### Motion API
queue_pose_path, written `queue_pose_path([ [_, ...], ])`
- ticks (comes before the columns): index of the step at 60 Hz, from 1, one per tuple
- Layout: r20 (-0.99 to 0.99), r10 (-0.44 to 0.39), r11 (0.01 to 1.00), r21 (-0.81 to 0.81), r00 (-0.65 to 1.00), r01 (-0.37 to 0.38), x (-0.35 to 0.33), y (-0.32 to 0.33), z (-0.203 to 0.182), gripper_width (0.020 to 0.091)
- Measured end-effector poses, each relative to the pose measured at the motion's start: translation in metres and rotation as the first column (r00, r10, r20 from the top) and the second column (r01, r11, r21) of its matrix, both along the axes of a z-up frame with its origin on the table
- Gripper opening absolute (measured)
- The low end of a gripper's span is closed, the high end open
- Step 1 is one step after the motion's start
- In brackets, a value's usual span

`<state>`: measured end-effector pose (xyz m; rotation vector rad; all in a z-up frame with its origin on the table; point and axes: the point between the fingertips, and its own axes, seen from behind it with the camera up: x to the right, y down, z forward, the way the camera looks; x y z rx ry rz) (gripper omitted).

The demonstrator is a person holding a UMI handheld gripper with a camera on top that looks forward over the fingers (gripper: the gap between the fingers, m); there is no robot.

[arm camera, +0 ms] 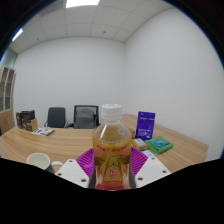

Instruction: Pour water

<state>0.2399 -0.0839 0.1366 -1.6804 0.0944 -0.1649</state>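
Between tongs [112,165]: bottle [112,140] clamped; cup [39,160] beside, box [146,125] beyond.

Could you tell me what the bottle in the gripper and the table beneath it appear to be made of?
The bottle looks like clear, glossy plastic: amber liquid shows through its wall, and its cap is white. The gripper is shut on it, a pink pad pressing each side. The table looks like light wood or wood-look laminate with a smooth, pale tan top; which one is unclear.
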Motion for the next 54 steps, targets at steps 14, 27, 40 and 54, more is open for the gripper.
queue_pose_path([
  [14, -0.072, 0.049, 0.996, -0.069, 0.996, -0.053, -0.003, 0.009, -0.064, 0.0463],
  [27, -0.119, 0.036, 0.994, -0.1, 0.992, -0.048, 0.003, 0.009, -0.067, 0.0526],
  [40, -0.095, 0.036, 0.988, -0.146, 0.995, -0.049, -0.003, -0.014, -0.055, 0.083],
  [54, -0.031, 0.038, 0.993, -0.112, 0.999, -0.041, -0.023, -0.106, -0.014, 0.0836],
])
